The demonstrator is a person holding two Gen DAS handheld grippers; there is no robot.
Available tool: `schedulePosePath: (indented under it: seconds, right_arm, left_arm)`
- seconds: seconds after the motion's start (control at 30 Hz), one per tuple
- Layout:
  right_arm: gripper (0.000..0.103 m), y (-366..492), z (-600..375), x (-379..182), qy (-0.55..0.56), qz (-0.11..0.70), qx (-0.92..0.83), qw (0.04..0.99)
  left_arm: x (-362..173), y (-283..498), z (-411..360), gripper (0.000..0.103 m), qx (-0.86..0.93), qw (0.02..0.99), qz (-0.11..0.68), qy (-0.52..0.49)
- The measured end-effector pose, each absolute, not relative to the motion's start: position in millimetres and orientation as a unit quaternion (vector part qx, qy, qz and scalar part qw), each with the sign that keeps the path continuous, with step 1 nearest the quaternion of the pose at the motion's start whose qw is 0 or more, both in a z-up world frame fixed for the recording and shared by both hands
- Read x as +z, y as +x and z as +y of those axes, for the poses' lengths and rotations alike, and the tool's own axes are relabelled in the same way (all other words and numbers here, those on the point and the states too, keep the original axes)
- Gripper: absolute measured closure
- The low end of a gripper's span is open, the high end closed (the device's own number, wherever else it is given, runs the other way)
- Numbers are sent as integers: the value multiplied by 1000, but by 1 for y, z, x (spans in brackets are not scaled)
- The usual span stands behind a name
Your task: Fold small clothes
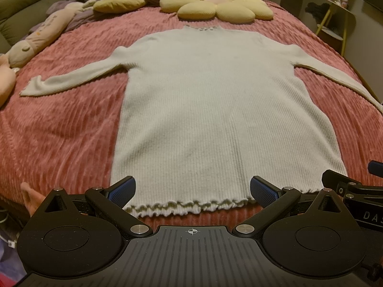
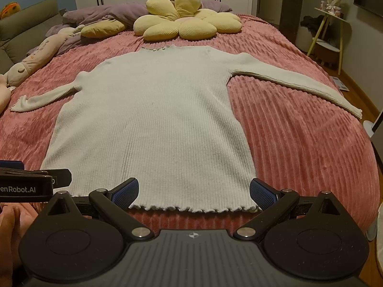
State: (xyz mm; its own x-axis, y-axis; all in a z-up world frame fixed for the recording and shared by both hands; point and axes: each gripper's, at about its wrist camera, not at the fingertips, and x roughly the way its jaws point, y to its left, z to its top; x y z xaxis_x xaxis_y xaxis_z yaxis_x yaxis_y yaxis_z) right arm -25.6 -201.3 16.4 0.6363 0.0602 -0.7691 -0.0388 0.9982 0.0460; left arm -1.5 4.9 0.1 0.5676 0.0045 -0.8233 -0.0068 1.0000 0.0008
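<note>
The sweater (image 1: 210, 110) lies flat and face-down or face-up (which cannot be told) on the pink ribbed bedspread (image 1: 59, 131), hem toward the jaws, collar away from them. Both sleeves are spread outward, clear of the body panel.

Left gripper (image 1: 192, 190): jaws fully apart, holding nothing. The blue pads (image 1: 123, 189) sit at the ruffled hem (image 1: 186, 206), one near its left corner, the other over its right portion. Whether the pads touch the fabric cannot be told.

Right gripper (image 2: 194, 191): jaws fully apart, holding nothing. Its pads (image 2: 262, 195) bracket the hem's right half, the outer pad just beside the right hem corner. Part of the left unit shows at the left edge of this view, beside the sweater's left hem corner.

Beyond the collar, straight ahead of both jaws, rests a yellow flower cushion (image 2: 186, 24). A long plush toy (image 1: 36, 40) lies ahead and far left of the jaws, well apart from the left sleeve (image 1: 71, 79).
</note>
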Motion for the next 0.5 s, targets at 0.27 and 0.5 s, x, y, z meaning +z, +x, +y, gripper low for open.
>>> schedulePosePath:
  seconds: [0.27,0.5]
  right_arm:
    - [4,-24,-202,18,11,421,28,906]
    - [4,-25,-204,19,17,417,28,908]
  left_arm:
    - [0,-1,3,0,3,885,465,-1]
    - [-5,1,-5,0,1,883,469,-1]
